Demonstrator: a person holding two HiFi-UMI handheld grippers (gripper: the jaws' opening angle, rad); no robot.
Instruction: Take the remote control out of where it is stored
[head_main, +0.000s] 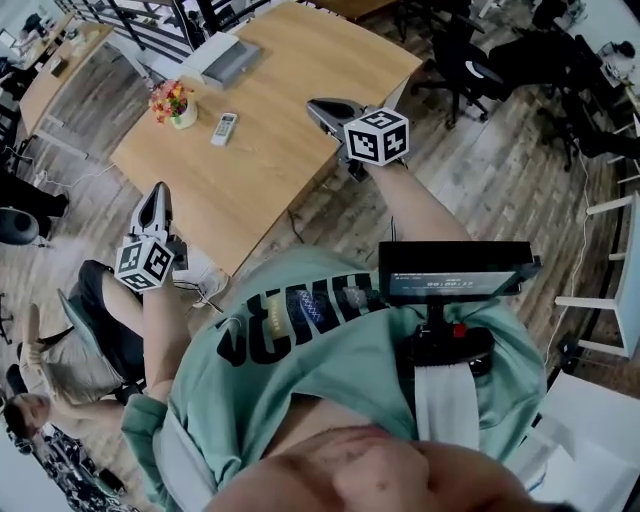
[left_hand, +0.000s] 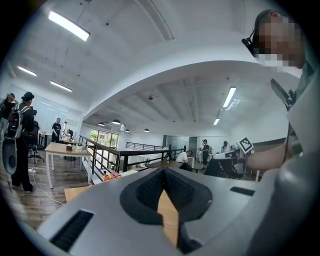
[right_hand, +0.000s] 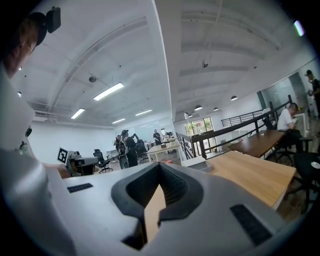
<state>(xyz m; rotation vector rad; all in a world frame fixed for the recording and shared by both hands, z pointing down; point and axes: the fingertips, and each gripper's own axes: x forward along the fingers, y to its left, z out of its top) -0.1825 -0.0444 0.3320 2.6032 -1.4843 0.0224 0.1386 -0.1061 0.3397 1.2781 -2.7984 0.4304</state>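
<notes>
A white remote control (head_main: 224, 128) lies in the open on the wooden table (head_main: 290, 70), just right of a small flower pot (head_main: 172, 103). Behind it stands a white box with a grey top (head_main: 222, 60). My left gripper (head_main: 155, 192) is at the table's near left edge, pointing level at it, its jaws shut with nothing in them (left_hand: 162, 171). Over the table's near right corner, my right gripper (head_main: 320, 106) is also shut and empty (right_hand: 160, 166). Neither gripper touches the remote. The flowers (left_hand: 111, 176) show low in the left gripper view.
Office chairs (head_main: 470, 65) stand right of the table, another desk (head_main: 60, 70) at the far left. A person (head_main: 60, 350) sits close by my left side. A black railing (left_hand: 107, 160) and people standing (left_hand: 20, 140) lie beyond the table. A screen (head_main: 455, 270) hangs on my chest.
</notes>
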